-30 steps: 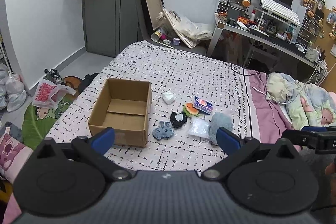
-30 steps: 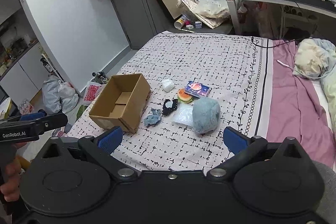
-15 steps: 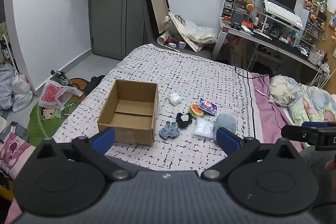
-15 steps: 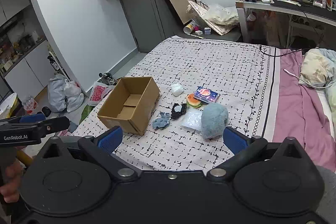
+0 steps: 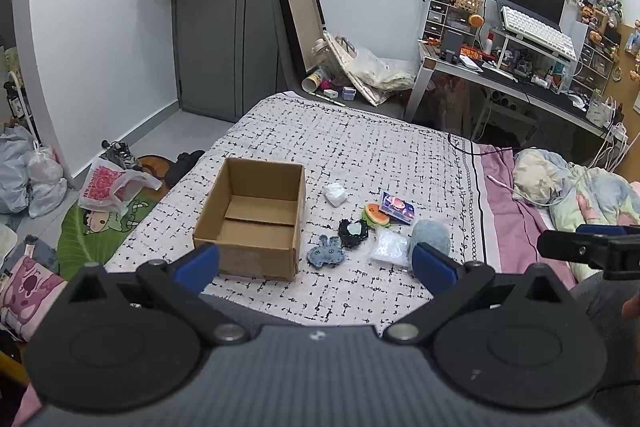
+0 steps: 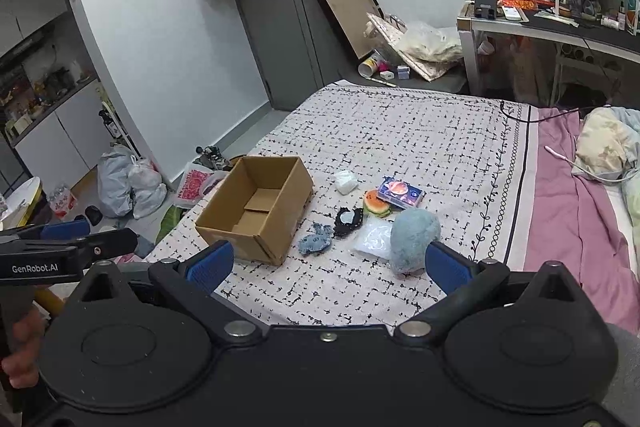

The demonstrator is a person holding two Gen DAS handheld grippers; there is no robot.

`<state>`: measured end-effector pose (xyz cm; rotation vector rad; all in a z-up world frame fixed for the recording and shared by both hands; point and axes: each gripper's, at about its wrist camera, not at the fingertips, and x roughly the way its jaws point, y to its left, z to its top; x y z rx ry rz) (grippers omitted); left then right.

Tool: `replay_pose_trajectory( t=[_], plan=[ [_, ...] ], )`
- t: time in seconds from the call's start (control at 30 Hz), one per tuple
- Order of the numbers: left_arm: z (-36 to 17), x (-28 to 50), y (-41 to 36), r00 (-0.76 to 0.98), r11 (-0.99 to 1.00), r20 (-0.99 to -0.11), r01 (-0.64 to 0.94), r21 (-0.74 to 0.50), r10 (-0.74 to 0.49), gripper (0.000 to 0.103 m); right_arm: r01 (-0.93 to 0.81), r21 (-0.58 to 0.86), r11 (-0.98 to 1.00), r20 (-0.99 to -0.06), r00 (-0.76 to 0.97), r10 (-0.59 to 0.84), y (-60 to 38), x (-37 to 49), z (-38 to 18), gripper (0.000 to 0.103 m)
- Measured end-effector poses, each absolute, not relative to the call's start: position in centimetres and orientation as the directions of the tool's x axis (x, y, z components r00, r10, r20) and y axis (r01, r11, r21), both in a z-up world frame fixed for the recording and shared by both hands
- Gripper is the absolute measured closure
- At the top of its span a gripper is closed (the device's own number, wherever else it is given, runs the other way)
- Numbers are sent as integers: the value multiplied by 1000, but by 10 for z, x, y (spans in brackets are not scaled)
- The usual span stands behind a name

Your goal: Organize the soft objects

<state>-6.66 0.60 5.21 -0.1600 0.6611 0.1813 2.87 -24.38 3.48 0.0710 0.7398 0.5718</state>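
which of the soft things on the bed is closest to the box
The small blue denim toy; the other soft things lie farther to its right.

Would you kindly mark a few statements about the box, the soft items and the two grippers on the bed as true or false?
1. The cardboard box is empty. True.
2. The left gripper is shut on the blue plush ball. False: it is open and holds nothing; the ball lies on the bed.
3. The denim toy lies on the bed beside the box, outside it. True.
4. The small white item is inside the box. False: it lies on the bed to the right of the box.
5. The right gripper is open and empty. True.
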Motion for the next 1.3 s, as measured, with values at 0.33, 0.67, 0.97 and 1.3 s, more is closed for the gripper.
replay_pose_trajectory(
  t=[0.33, 0.67, 0.97, 1.3],
  plan=[
    [46, -71, 6, 774, 969, -618, -236, -79, 138, 1, -500, 257, 827, -612, 578, 540, -240, 30, 27, 0],
    [30, -60, 5, 761, 964, -630, -255, -71, 155, 1, -508, 259, 821, -624, 561, 544, -239, 43, 12, 0],
    [14, -32, -4, 768, 968, -628, -234, -92, 126, 3, -445, 327, 834, -630, 555, 543, -258, 74, -10, 0],
    [-8, 20, -24, 748, 969, -657, -217, -118, 88, 7, -373, 383, 845, -666, 523, 532, -270, 121, -37, 5]
  ],
)
